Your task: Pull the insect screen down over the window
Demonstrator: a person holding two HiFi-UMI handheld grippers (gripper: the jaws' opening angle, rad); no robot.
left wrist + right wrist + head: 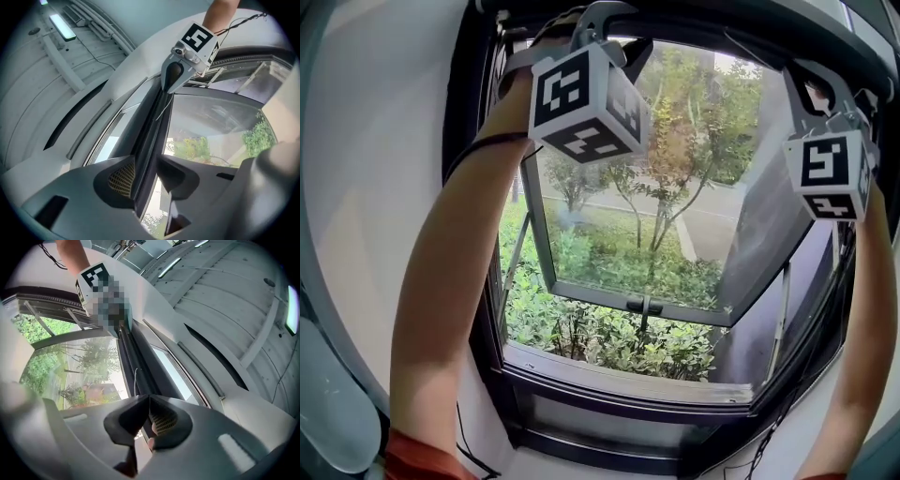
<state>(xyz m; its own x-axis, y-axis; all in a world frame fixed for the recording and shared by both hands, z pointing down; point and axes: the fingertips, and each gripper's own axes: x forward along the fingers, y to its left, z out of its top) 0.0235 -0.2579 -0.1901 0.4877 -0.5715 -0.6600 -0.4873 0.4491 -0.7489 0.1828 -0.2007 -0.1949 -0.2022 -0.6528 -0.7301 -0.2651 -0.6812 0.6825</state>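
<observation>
The insect screen's dark pull bar (722, 23) lies rolled up along the top of the window frame. Both arms are raised to it. In the left gripper view the bar (152, 122) runs between the jaws of my left gripper (147, 176), which stand apart around it; daylight shows beside the right finger (176, 176), so it is open. My right gripper (150, 401) is shut, its tips pinched together on the bar (136, 357). In the head view the left gripper (605, 19) is at the top centre and the right gripper (806, 80) at the top right.
Below the bar, the glass sash (647, 187) is swung outward, with a handle (642, 305) on its lower rail. Bushes grow beyond the sill (628, 370). A thin cord (163, 108) hangs from the bar. A white wall (375, 187) stands to the left, and a ceiling light (61, 26) overhead.
</observation>
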